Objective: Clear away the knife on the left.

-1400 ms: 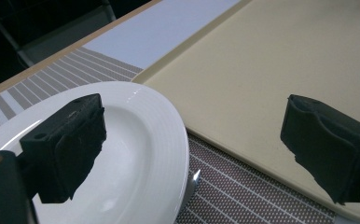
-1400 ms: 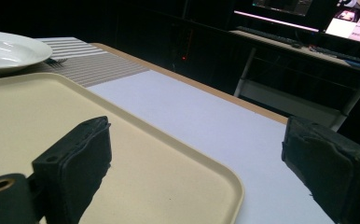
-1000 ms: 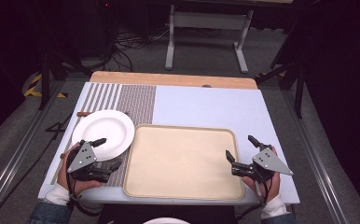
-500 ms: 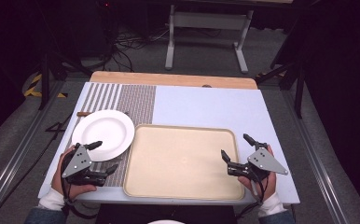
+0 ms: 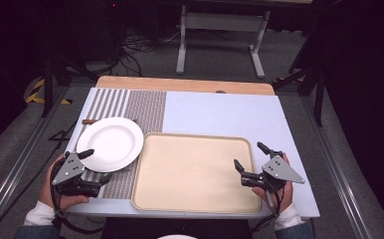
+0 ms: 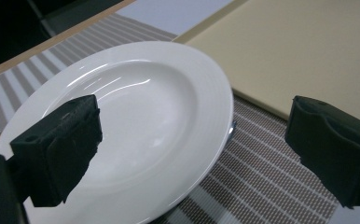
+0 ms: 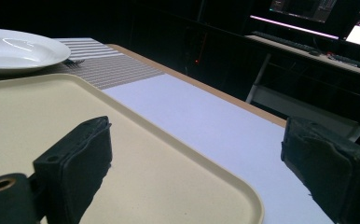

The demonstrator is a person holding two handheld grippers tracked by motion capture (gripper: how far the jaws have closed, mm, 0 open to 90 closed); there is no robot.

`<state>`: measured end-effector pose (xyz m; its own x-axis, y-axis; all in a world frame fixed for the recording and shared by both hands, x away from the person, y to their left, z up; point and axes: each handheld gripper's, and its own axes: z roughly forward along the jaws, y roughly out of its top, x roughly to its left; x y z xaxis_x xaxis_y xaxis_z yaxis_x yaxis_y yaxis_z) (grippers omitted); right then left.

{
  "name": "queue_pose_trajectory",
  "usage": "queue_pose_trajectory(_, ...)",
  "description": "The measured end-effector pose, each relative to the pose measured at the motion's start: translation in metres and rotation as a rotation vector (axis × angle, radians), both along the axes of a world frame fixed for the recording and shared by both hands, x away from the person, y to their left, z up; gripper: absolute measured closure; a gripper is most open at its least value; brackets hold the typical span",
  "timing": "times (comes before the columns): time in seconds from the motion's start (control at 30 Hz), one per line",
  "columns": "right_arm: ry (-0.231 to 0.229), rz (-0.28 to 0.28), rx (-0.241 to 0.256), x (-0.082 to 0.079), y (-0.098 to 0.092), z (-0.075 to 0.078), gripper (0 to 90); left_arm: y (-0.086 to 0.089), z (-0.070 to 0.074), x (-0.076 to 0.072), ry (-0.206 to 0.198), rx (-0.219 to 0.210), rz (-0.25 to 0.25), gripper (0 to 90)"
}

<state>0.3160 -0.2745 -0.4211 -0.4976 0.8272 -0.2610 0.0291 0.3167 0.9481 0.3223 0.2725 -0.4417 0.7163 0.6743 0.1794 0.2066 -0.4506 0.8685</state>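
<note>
A round white plate point(image 5: 110, 144) is seen lying flat and upright on a striped woven placemat point(image 5: 130, 112) at the left of the pale surface point(image 5: 220, 112); being round, it shows no long axis, and its glossy hollow faces upward. Just beside it to the right, a beige rectangular tray point(image 5: 195, 172) with rounded corners and a low raised rim is laid, its long axis running across the surface from left to right. The left gripper point(image 5: 94, 167) is held at the plate's near edge with its jaws spread wide, one above the plate's rim and one over the placemat; nothing is pinched. The right gripper point(image 5: 252, 158) is held over the tray's right edge, its jaws likewise spread apart, one over the tray and one beyond its rim. A slim brown-handled utensil point(image 5: 89, 121) is largely hidden beneath the plate's far side, and its kind cannot be made out. The jaws' pads appear black, soft and matte. The tray's surface looks faintly grained and dull.
</note>
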Motion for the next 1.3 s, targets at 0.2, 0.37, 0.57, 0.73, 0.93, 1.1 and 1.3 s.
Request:
queue_pose_trajectory(0.2,0.008,-0.004,-0.001,0.001,-0.001,-0.001,9.4,0.020,-0.001,0.002,0.018,0.010,0.047,4.4)
queue_pose_trajectory(0.37,0.011,-0.003,-0.004,0.001,0.000,-0.001,9.4,0.028,-0.005,0.004,0.051,0.047,0.054,5.3)
queue_pose_trajectory(0.57,0.012,-0.010,-0.003,0.001,-0.002,-0.001,9.7,0.046,-0.009,0.007,0.096,0.073,0.085,10.3)
queue_pose_trajectory(0.73,0.018,-0.012,-0.007,0.002,-0.002,-0.002,9.7,0.058,-0.020,0.015,0.160,0.071,0.119,10.1)
queue_pose_trajectory(0.93,0.024,-0.009,-0.013,0.002,-0.001,-0.003,9.8,0.061,-0.029,0.022,0.219,0.089,0.114,15.0)
queue_pose_trajectory(1.1,0.036,-0.007,-0.024,0.003,0.000,-0.004,10.1,0.056,-0.036,0.030,0.274,0.141,0.082,19.0)
queue_pose_trajectory(1.3,0.041,-0.013,-0.037,0.003,0.002,-0.004,10.3,0.055,-0.034,0.025,0.303,0.133,0.017,33.6)
